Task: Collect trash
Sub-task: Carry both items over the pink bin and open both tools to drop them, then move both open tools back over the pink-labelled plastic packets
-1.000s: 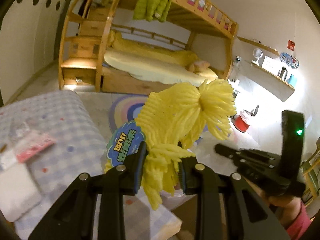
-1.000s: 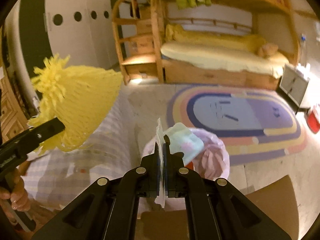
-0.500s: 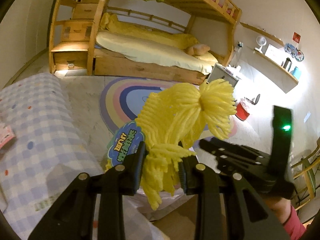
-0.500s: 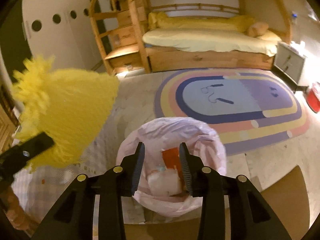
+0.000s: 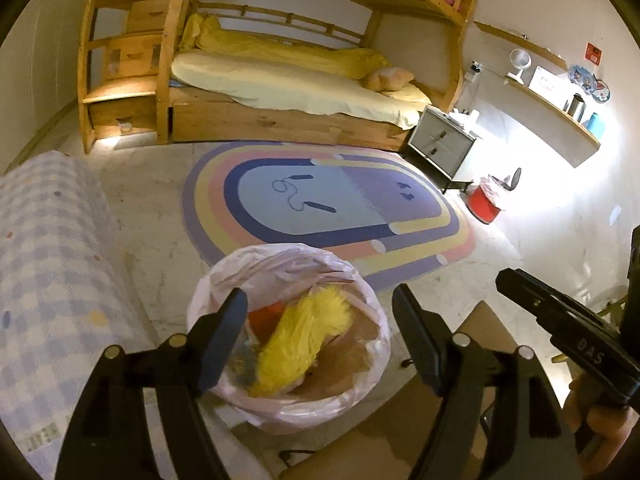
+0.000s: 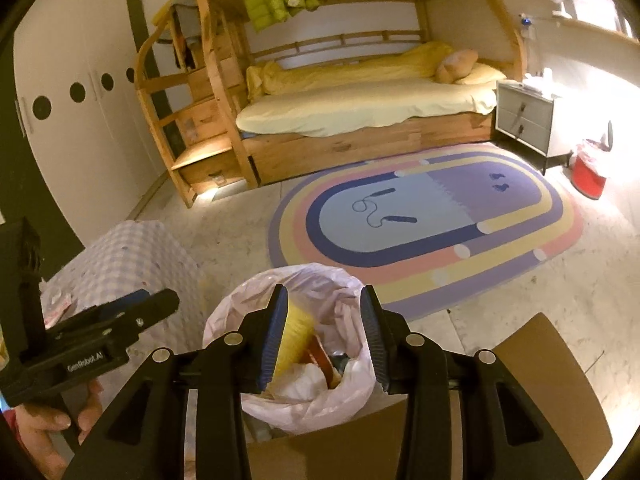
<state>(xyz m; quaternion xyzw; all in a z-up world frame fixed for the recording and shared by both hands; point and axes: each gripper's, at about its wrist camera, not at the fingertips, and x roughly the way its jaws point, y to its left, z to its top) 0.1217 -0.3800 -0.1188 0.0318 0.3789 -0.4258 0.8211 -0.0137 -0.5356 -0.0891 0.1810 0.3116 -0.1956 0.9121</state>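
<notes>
Both grippers are over the trash bag (image 5: 288, 340), jaws spread wide, nothing between them. Left gripper (image 5: 318, 336) straddles the bag mouth; right gripper (image 6: 324, 330) does the same from the other side.

View differences:
- Left wrist view shows the yellow foam net (image 5: 300, 344) nearly whole, lying diagonally inside the bag on top of brown paper and an orange scrap. It also catches the right gripper's body at the far right edge, with the hand under it.
- Right wrist view shows only a strip of the net (image 6: 296, 334) beside its left finger, plus white crumpled wrappers (image 6: 304, 380) and a red packet (image 6: 318, 354) deeper in the bag. The left gripper's side (image 6: 108, 332) and the person's left hand (image 6: 44, 428) sit lower left.
- Checked bench cloth (image 5: 48, 280) lies left of the bag in both views; a brown cardboard panel (image 6: 532, 384) lies right of and below it.

Versus 0.5 s ago: the left jaws were clamped on the net, held up in the air; now they are apart and the net is in the bag. The right jaws were already spread then, and a full second back they were pinching a wrapper.

Pose: both grippers tilted down toward the bag, side by side, fingertips near the rim. Can't tell whether they touch the plastic.

Background: bunk bed (image 5: 288, 88), oval rug (image 5: 320, 208), red bin (image 5: 484, 204).
</notes>
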